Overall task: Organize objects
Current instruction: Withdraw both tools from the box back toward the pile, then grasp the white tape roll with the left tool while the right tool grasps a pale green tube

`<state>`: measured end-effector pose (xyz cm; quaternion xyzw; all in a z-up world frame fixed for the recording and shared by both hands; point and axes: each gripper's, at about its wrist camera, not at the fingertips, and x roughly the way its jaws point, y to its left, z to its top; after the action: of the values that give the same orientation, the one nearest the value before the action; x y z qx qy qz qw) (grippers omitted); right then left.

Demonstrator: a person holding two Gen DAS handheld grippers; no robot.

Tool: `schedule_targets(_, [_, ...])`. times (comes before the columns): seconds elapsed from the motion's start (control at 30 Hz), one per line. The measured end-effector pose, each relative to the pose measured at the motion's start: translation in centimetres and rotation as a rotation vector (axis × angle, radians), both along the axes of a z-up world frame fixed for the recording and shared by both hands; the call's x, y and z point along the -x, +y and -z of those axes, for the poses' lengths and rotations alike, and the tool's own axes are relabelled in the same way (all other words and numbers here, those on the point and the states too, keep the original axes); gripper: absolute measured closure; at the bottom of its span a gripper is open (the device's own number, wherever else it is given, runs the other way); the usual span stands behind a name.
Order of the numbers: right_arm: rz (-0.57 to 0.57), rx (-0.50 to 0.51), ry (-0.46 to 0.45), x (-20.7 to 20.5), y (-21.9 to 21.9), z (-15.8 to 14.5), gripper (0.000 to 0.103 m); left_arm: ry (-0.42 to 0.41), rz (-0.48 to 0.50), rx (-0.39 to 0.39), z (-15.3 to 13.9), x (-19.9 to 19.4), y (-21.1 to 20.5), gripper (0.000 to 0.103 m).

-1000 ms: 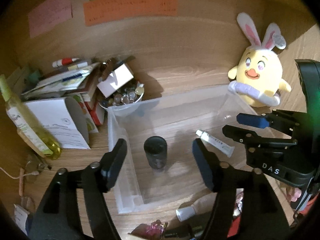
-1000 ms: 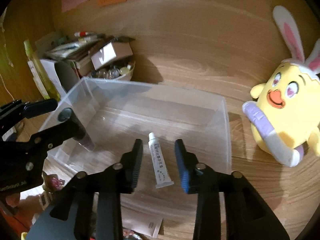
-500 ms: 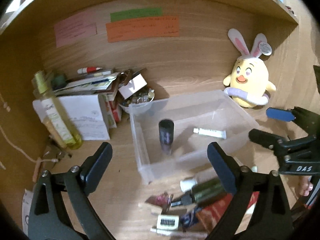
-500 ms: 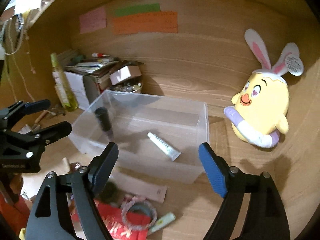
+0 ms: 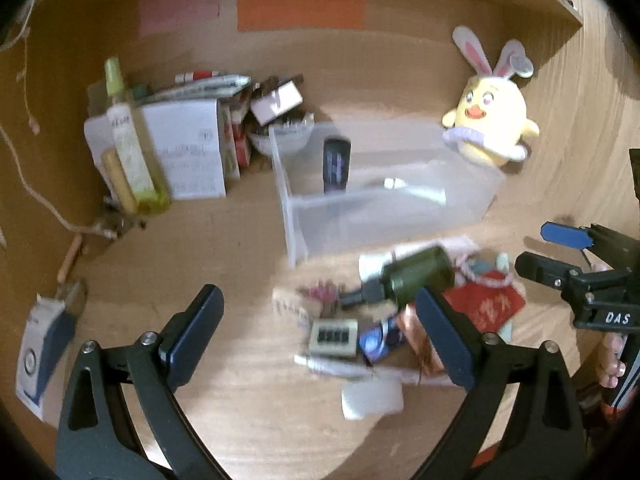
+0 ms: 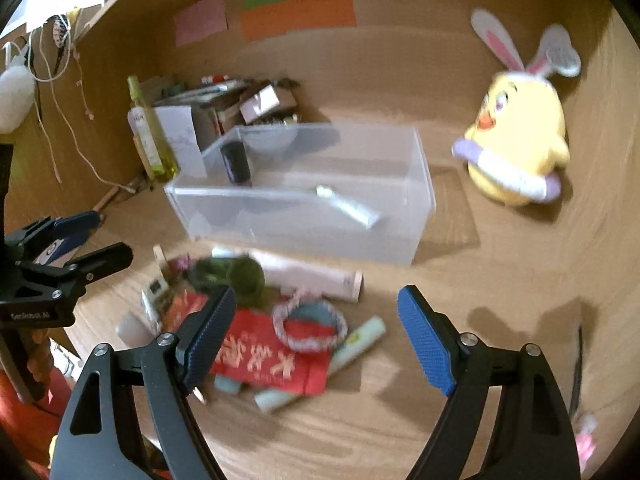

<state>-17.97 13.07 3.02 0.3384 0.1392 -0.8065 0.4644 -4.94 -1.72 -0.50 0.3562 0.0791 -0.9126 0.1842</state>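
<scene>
A clear plastic bin (image 5: 472,200) (image 6: 304,236) stands on the wooden desk. Inside it a dark little bottle (image 5: 337,164) (image 6: 237,162) stands upright and a white tube (image 5: 416,192) (image 6: 348,206) lies flat. In front of the bin is a loose pile: a dark green bottle (image 5: 416,274) (image 6: 236,276), a red envelope (image 5: 488,308) (image 6: 260,354), a pink bracelet (image 6: 308,324), a pale green tube (image 6: 360,340) and a small keypad device (image 5: 332,336). My left gripper (image 5: 316,320) (image 6: 112,236) hangs open over the pile, holding nothing. My right gripper (image 6: 316,312) (image 5: 532,246) is open and empty too.
A yellow plush chick with rabbit ears (image 5: 492,120) (image 6: 520,152) sits right of the bin. Behind the bin's left end stand a yellow bottle (image 5: 132,148), stacked papers and boxes (image 5: 188,152) and a bowl of small items (image 5: 280,136). A white-blue box (image 5: 44,352) lies far left.
Both grippers have drawn back from inside the bin and opened wide. The dark bottle and the white tube stay in the bin. The pile in front has come into view.
</scene>
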Motion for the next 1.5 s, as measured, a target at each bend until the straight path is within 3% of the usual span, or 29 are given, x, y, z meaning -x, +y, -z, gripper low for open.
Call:
schedule_targets(0.3, [0.062, -0.037, -0.145, 0.4, 2.7, 4.3, 0.022, -0.027, -0.006, -0.063, 3.0, -2.2, 0.9, 0.005])
schedule_targets(0.57, [0.057, -0.079, -0.131, -0.8, 2.3, 5.9, 0.022, -0.025, -0.014, -0.095, 4.5, -3.1, 1.2, 0.006])
schedule_targets(0.7, [0.077, -0.087, -0.109, -0.4, 2.6, 5.9, 0.023, -0.019, 0.002, -0.098, 4.6, -3.2, 1.6, 0.019])
schedule_targets(0.83, [0.117, -0.1, -0.101, 0.5, 3.3, 5.7, 0.035, -0.021, 0.02, -0.103, 4.9, -2.9, 2.0, 0.025])
schedule_targets(0.97, [0.124, -0.071, -0.167, 1.4, 3.3, 5.6, 0.035, -0.023, 0.02, -0.096, 5.2, -2.5, 2.2, 0.032])
schedule_targets(1.0, [0.116, -0.064, -0.174, 1.4, 3.0, 5.5, 0.035, -0.029, 0.016, -0.098, 5.3, -2.4, 2.1, 0.038])
schedule_targets(1.2, [0.093, -0.066, -0.162, 0.7, 1.0, 5.6, 0.034, -0.039, 0.004, -0.129, 6.0, -2.3, 1.4, 0.062])
schedule_targets(1.3, [0.103, -0.077, -0.142, 0.7, 0.6, 5.8, 0.035, -0.033, -0.01, -0.133, 6.0, -2.6, 1.0, 0.065])
schedule_targets(1.37, [0.109, -0.082, -0.126, 0.7, 0.6, 5.8, 0.041, -0.025, -0.02, -0.138, 5.8, -2.8, 0.8, 0.065])
schedule_targets(1.5, [0.116, -0.104, -0.083, 0.8, 1.0, 5.9, 0.064, -0.002, -0.038, -0.127, 5.0, -3.3, 0.3, 0.065])
